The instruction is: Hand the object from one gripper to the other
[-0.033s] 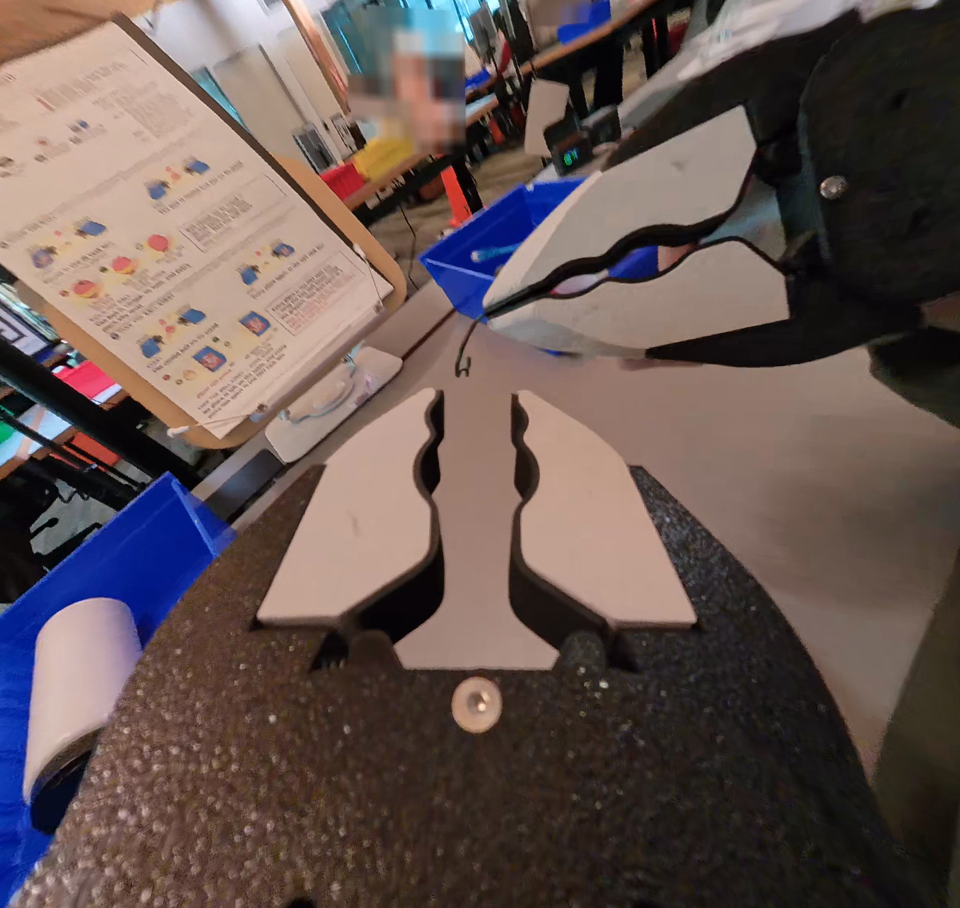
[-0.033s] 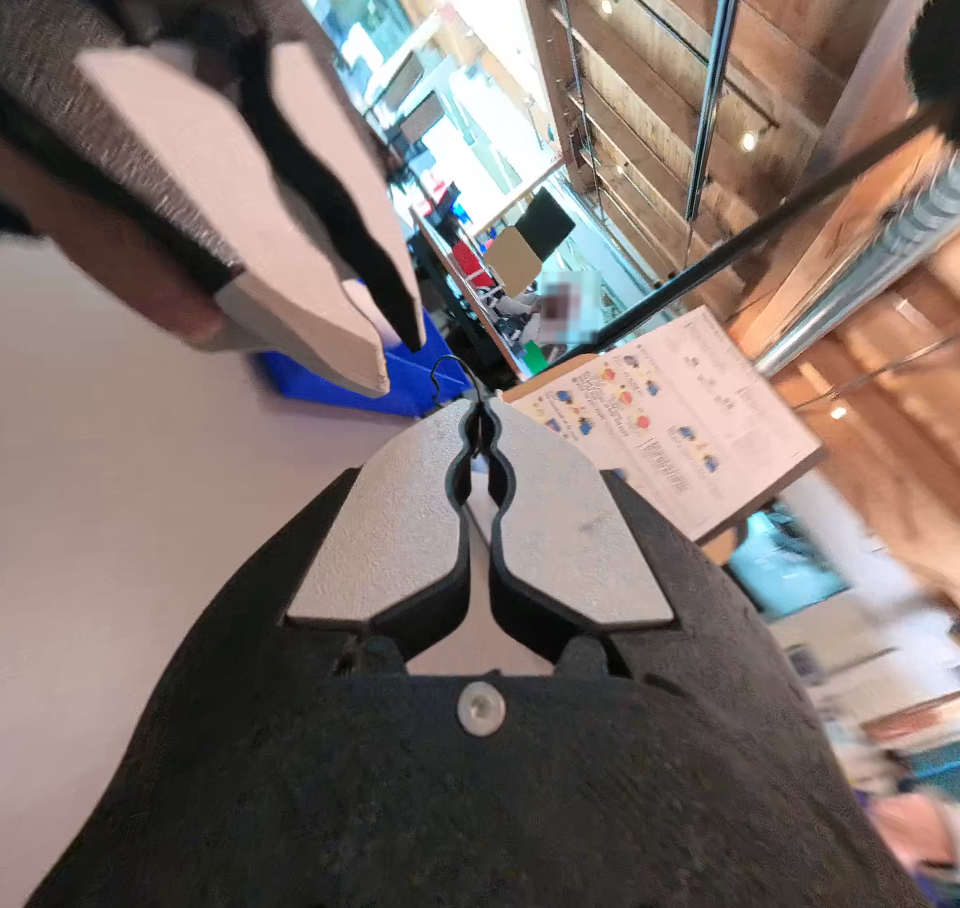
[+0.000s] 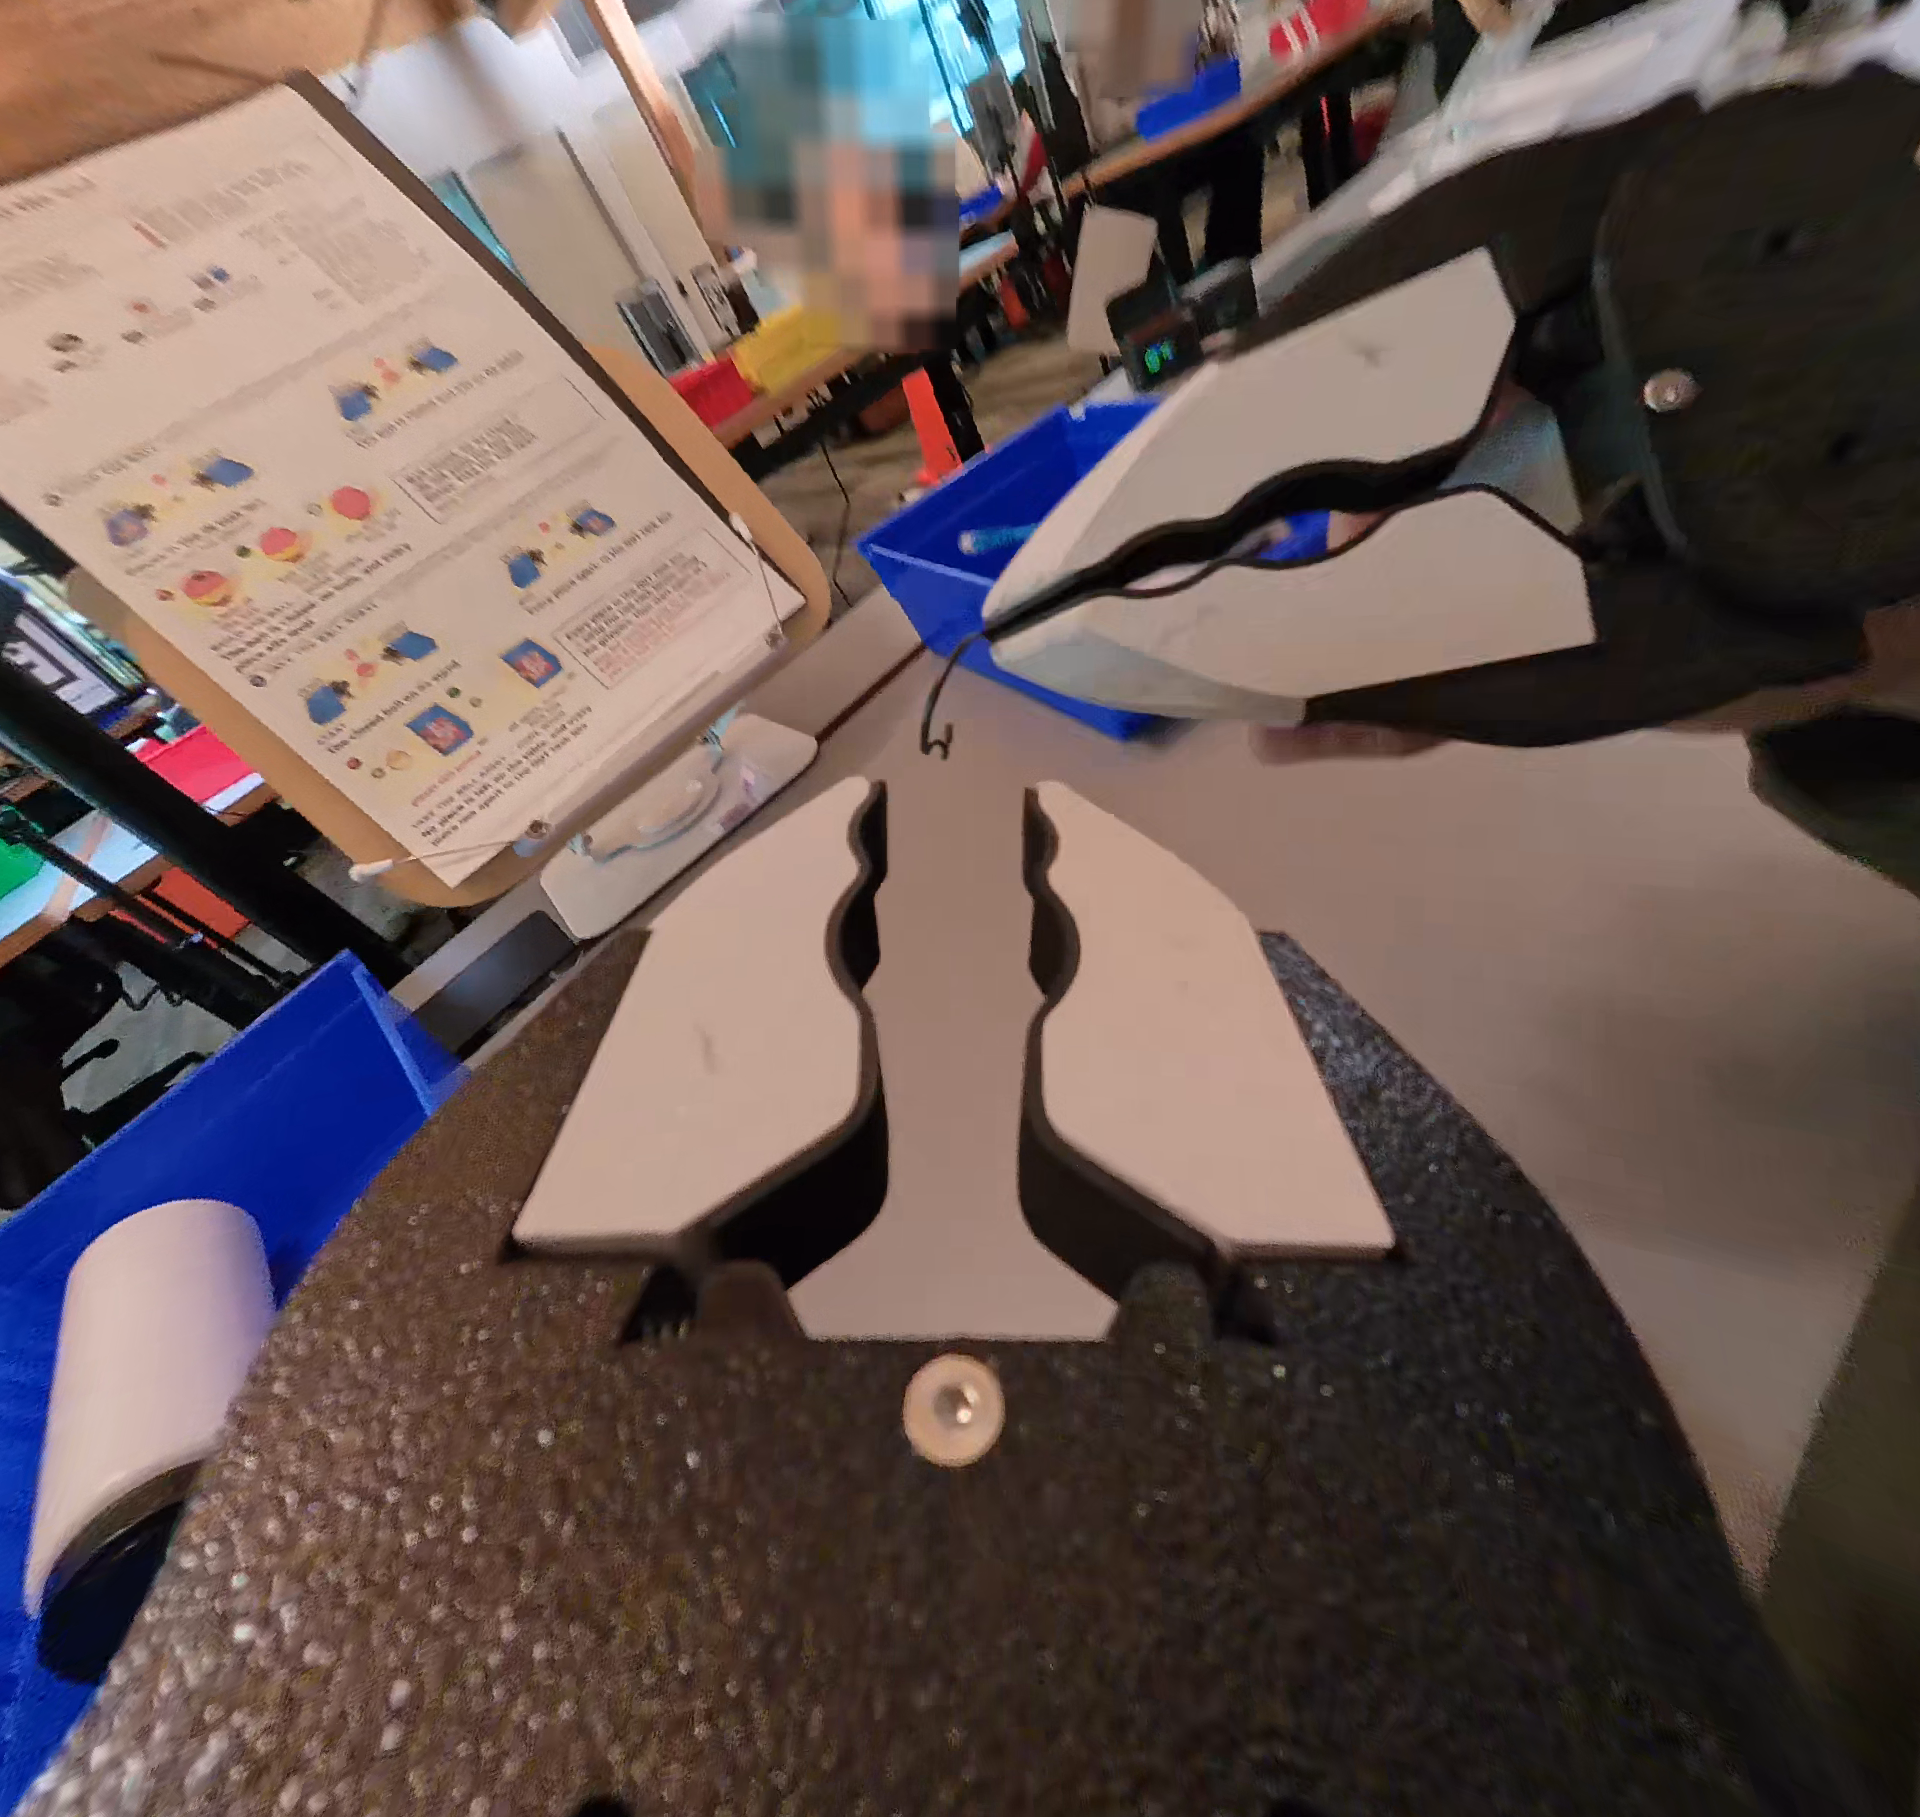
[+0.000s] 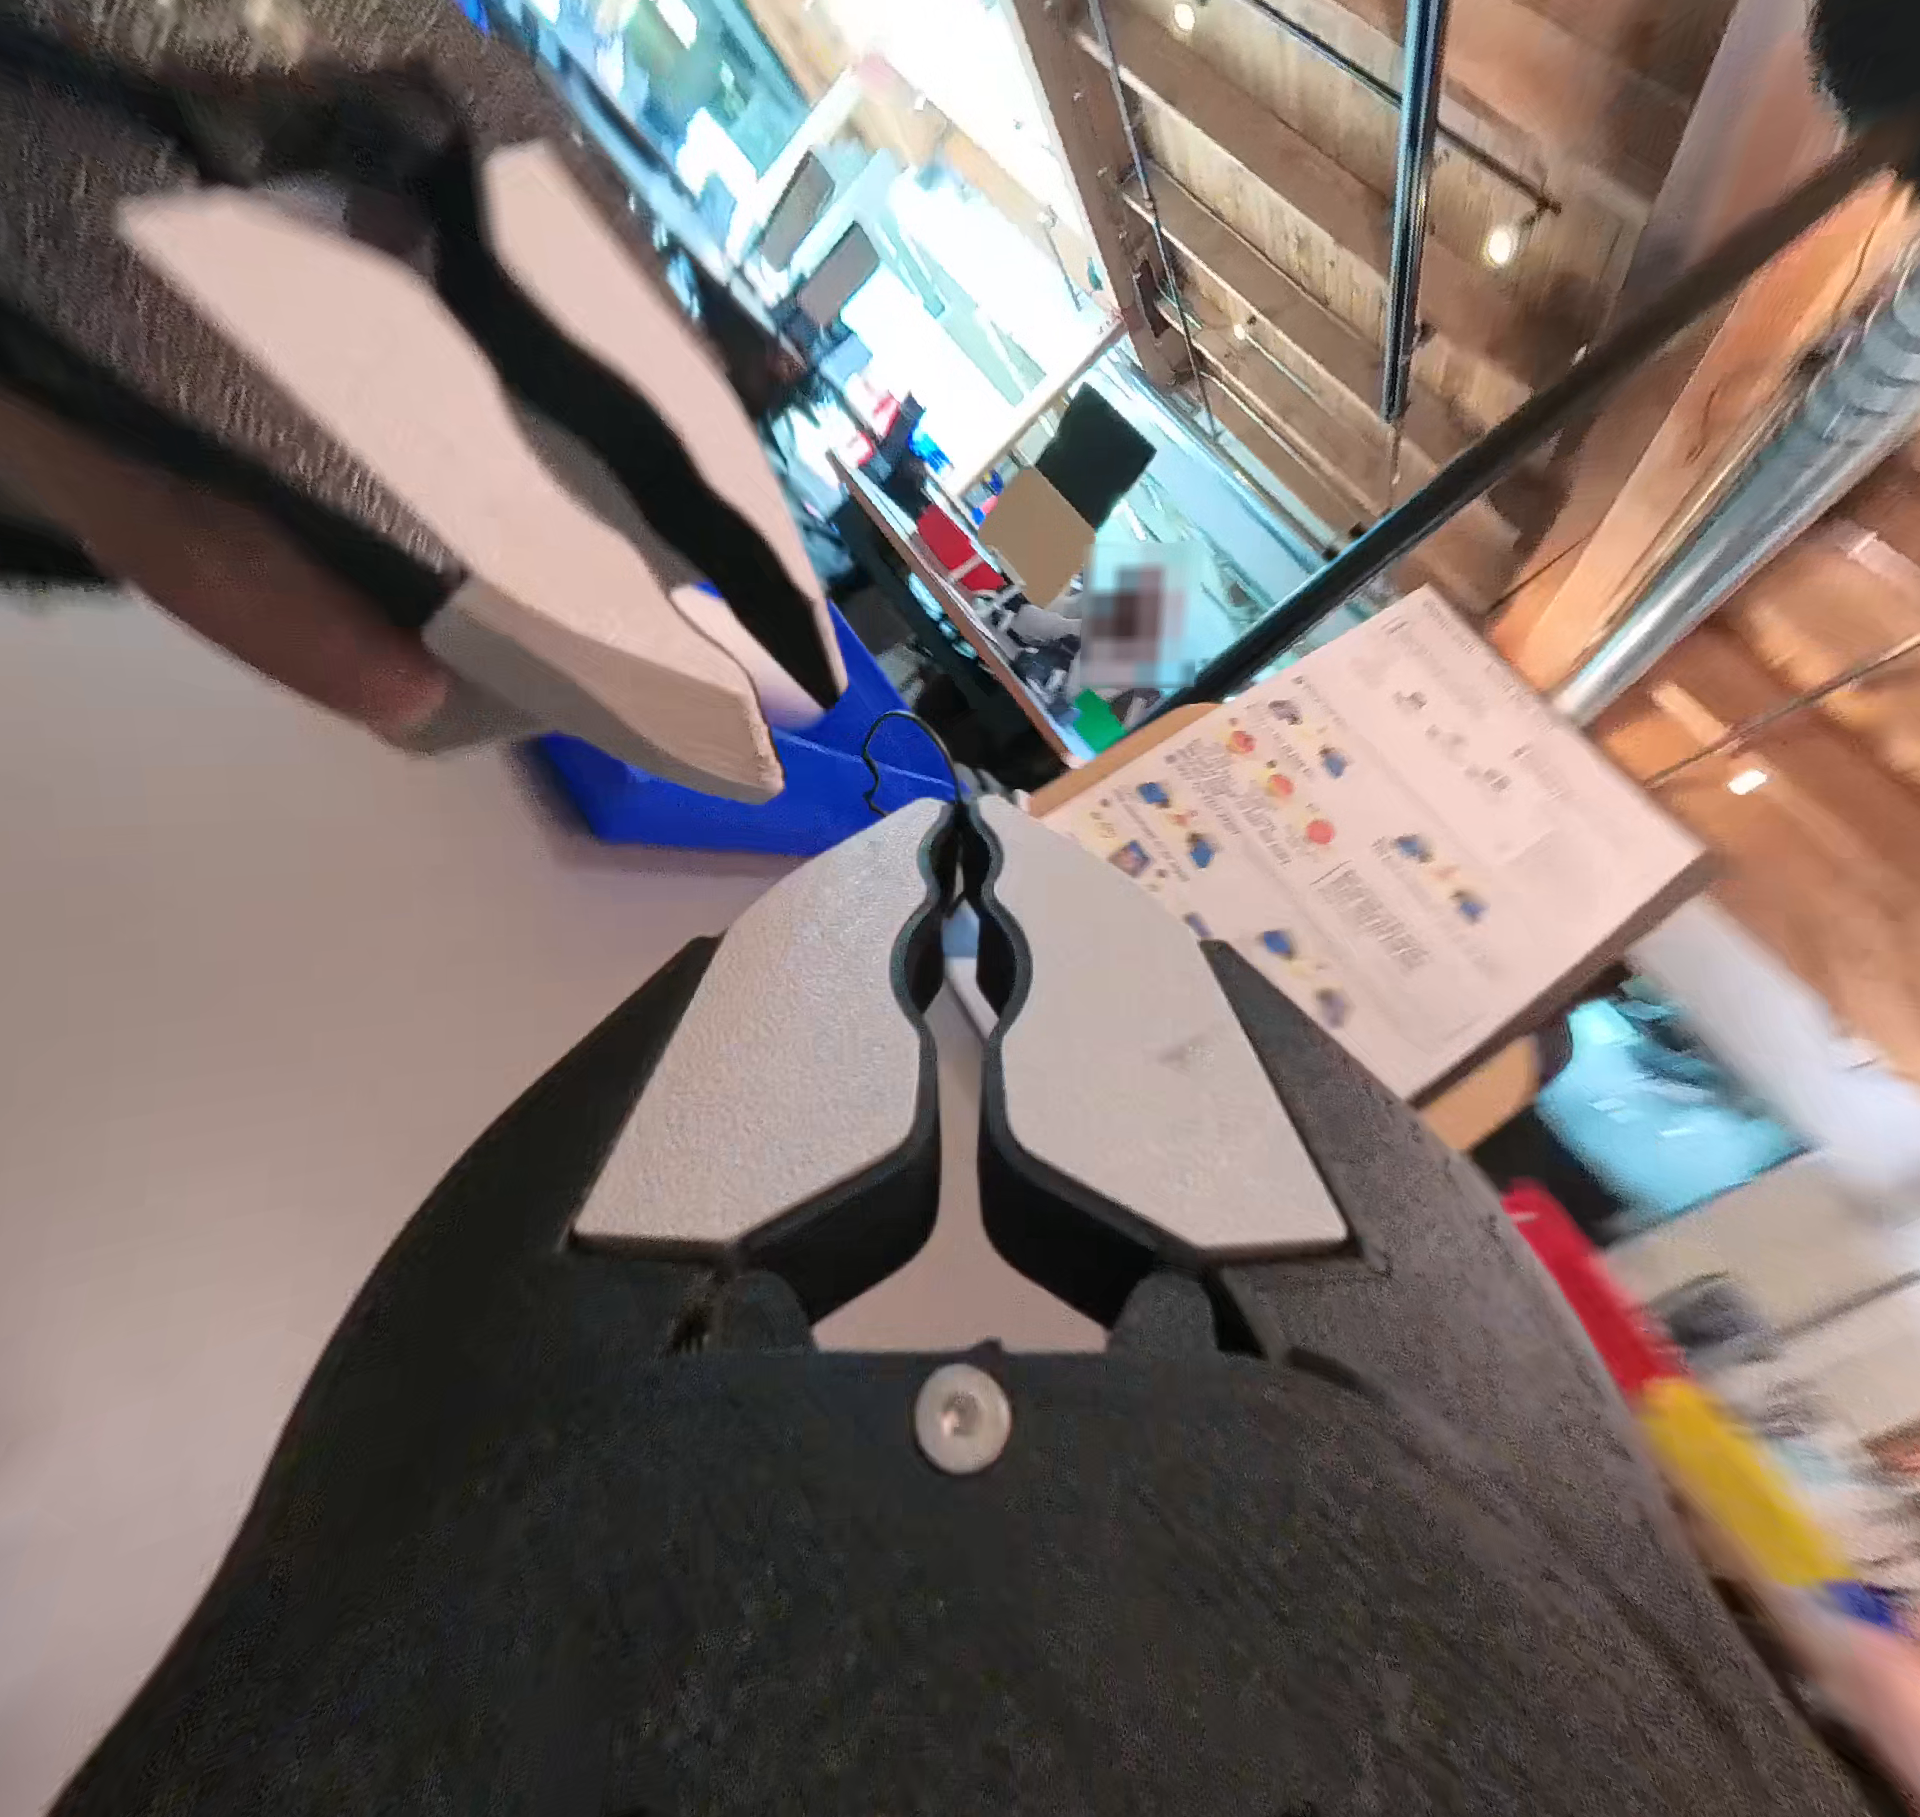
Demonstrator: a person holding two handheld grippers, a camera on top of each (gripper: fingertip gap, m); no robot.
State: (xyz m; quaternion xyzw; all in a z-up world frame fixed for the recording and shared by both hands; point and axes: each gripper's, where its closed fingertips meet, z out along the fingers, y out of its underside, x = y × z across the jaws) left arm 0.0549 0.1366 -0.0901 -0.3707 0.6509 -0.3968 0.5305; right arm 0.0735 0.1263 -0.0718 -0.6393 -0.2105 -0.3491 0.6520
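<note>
A thin black wire hook [image 4: 881,759] sticks out of the tips of my right gripper [image 4: 961,813], which is shut on it. In the left wrist view the right gripper [image 3: 1000,624] comes in from the right, with the wire hook [image 3: 935,702] dangling from its tip above the grey table [image 3: 1507,988]. My left gripper [image 3: 956,793] is open and empty, its tips just below and short of the hook, not touching it. In the right wrist view the left gripper [image 4: 802,728] sits at the upper left, close beside the hook.
A blue bin [image 3: 930,572] stands on the table behind the right gripper. An instruction board [image 3: 364,520] on a white stand is at the left. Another blue bin [image 3: 260,1123] with a white roll [image 3: 145,1372] is at the near left.
</note>
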